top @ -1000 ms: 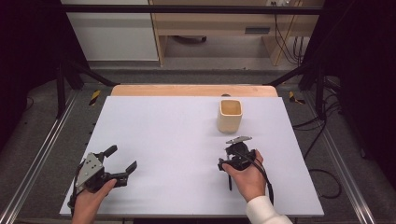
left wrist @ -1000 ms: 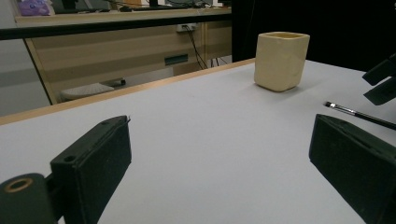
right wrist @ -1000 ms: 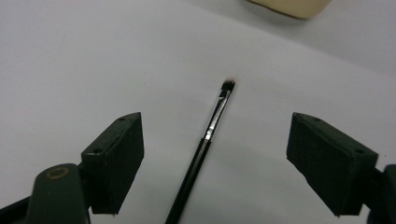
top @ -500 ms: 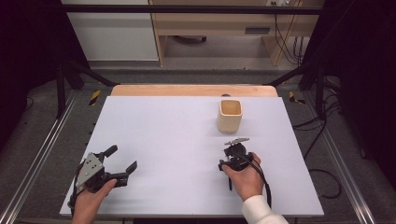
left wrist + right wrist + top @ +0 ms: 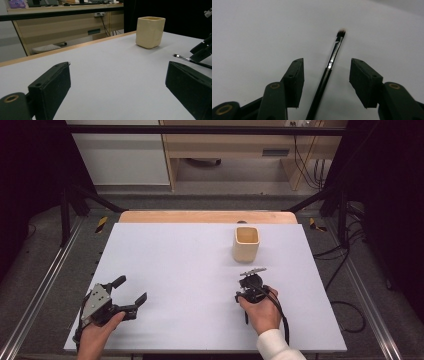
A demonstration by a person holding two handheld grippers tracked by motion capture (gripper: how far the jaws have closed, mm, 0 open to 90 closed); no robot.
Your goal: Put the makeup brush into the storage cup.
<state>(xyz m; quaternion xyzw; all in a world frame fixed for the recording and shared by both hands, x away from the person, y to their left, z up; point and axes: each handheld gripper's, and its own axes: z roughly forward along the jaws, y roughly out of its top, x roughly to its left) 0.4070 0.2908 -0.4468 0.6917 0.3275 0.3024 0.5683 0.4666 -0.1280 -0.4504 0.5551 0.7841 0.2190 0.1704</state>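
The right gripper (image 5: 325,75) points down at the white table (image 5: 165,265) with a thin black-handled brush (image 5: 329,67) lying flat between its jaws; the jaws stand apart on either side of the handle, not touching it, and have just been closing. The right gripper view resolves the brush in detail: a silver ferrule and a short dark bristle tip pointing toward 12 o'clock, with the handle running off the bottom edge at about 6 o'clock. In the high view the brush is largely hidden beneath the right gripper (image 5: 251,282) and the hand, so its position reads as directly under that gripper, at about 6 o'clock from the cream cup (image 5: 246,244) and near it. The left gripper view adds a side profile: the cup (image 5: 150,32) is square-sided with rounded corners and stands upright at 1 o'clock, and the brush's ferrule end (image 5: 183,58) lies on the table at 3 o'clock under the other gripper. The left gripper (image 5: 131,292) rests at the table's 7 o'clock corner, jaws wide apart with nothing between them. No brand, label or legible writing appears on the cup, brush or grippers. Count: two grippers, one brush, one cup, one table.
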